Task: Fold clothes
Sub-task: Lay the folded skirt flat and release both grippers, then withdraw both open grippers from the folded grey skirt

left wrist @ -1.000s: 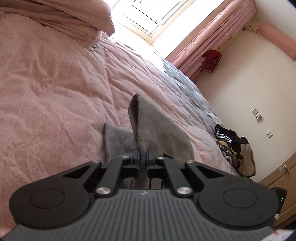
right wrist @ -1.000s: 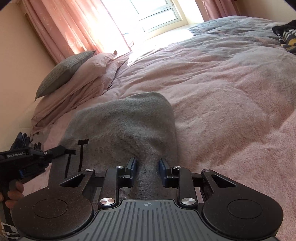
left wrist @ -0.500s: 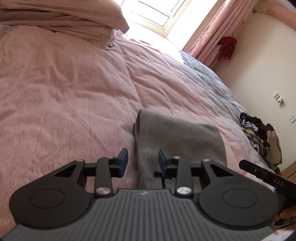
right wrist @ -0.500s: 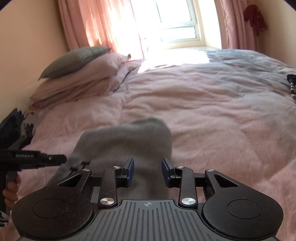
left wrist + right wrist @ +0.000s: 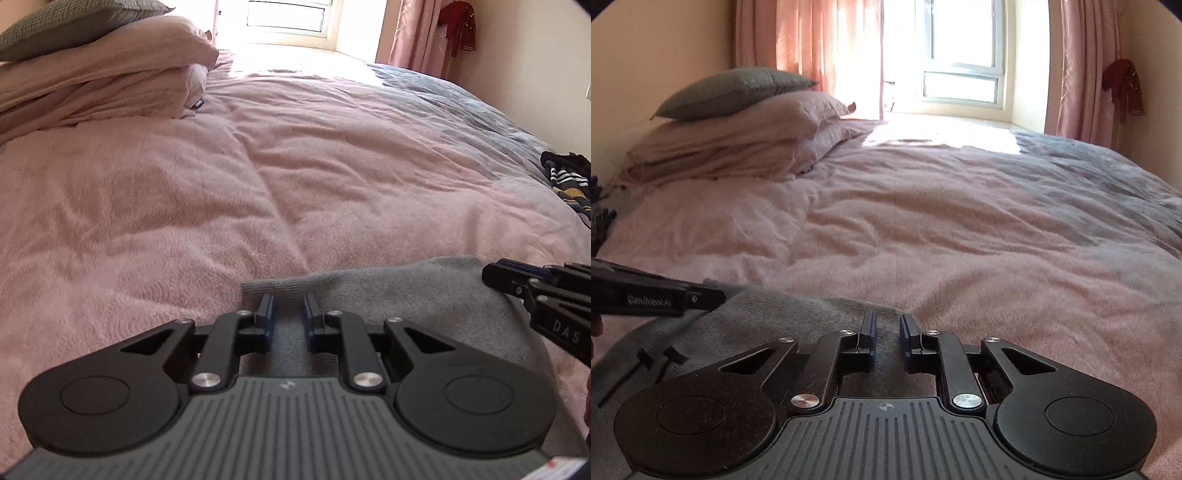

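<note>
- Lying flat near the front edge of the bed, the grey garment (image 5: 424, 295) is showing a soft, ribbed knit with a rounded folded edge and some dark lettering on the side seen from the right wrist view (image 5: 657, 354).
- Closing over its near edge, the left gripper (image 5: 288, 308) is standing with its jaws narrowed and cloth between them; whether the pads are pressing on the knit I cannot tell.
- Narrowing likewise, the right gripper (image 5: 888, 328) is sitting over the garment's other end with knit between its jaws, and its grip is equally unclear.
- Slipping is the likely trouble: the knit is thick and loose, so a shallow pinch may be catching only the top layer and letting the fold open.
- Dragging is another risk, since the pink bedspread (image 5: 184, 192) is fuzzy, wrinkled and yielding, and could be bunching up under the cloth.
- Resting well apart are the stacked pillows (image 5: 738, 122) and a striped pile of clothes (image 5: 569, 181).
</note>
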{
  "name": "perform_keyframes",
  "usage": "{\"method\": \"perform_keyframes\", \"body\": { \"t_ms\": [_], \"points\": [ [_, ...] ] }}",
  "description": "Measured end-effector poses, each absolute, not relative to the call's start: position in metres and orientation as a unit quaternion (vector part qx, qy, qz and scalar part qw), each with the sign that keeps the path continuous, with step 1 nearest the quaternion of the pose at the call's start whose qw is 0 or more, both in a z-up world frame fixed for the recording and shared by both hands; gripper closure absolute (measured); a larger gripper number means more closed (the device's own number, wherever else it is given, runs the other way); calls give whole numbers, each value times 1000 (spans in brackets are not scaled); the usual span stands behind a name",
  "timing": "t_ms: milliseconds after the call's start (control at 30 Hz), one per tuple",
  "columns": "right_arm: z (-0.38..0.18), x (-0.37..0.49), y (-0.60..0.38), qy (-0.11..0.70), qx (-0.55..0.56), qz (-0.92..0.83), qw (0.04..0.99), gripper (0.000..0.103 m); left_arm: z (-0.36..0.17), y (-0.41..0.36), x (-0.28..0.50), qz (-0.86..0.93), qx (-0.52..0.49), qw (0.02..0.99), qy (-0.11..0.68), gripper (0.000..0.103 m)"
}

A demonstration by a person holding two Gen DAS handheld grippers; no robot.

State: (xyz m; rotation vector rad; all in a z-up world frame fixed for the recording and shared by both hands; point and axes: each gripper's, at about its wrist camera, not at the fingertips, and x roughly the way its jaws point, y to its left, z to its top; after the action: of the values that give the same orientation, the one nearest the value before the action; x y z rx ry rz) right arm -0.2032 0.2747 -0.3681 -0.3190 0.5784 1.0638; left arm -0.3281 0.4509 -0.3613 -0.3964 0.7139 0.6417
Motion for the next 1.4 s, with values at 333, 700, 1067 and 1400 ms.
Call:
{"method": "perform_keyframes", "body": {
  "t_ms": [333,700,1067,1400],
  "points": [
    [-373,-183,276,310,-138,509,791,91,-352,459,-351,329,-237,854,327,88],
    [-330,-275,145,309,-87,509,799,91,-306,370,-448,294,-229,878,300,88],
    [-361,-322,133,296,-165,514,788,90,-330,333,-472,341,-226,855,318,81],
    [-336,-340,97,340,-135,510,778,49,-291,284,-491,367,-211,842,335,72]
  ]
}}
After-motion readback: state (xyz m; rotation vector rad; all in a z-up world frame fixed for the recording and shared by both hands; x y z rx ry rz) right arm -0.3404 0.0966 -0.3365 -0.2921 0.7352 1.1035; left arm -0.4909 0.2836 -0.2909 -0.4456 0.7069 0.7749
